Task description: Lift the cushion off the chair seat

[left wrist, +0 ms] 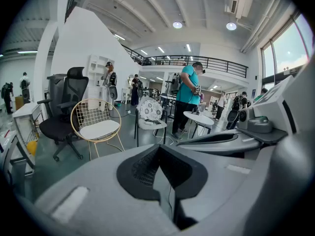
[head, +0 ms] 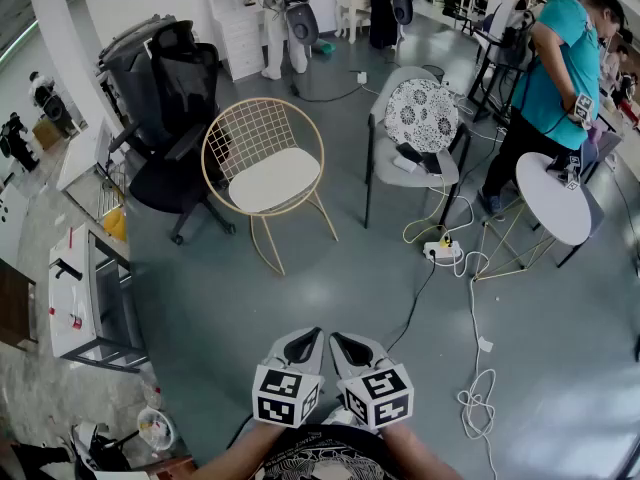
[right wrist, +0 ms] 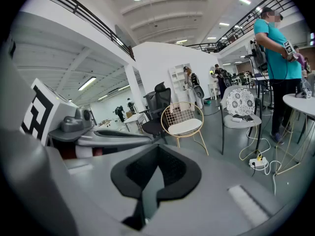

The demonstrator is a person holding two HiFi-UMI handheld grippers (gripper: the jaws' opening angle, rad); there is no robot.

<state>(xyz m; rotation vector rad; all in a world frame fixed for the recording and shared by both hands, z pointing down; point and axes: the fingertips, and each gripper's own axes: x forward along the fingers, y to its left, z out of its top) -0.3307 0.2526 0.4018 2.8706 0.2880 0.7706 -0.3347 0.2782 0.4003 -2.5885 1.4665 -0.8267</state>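
Head view showed the left tongs (head: 305,340) and right tongs (head: 345,344) side by side at the near edge, both closed to a narrow slit with nothing between them, tips pointing out over the grey floor (head: 350,278). Well beyond them, the white cushion (head: 273,179) lay flat on the seat of the gold wire chair (head: 255,126), untouched. A black office chair (head: 175,118) stood just left of it. Far right, a person in a teal shirt (head: 560,68) stood beside a round white table (head: 556,203).
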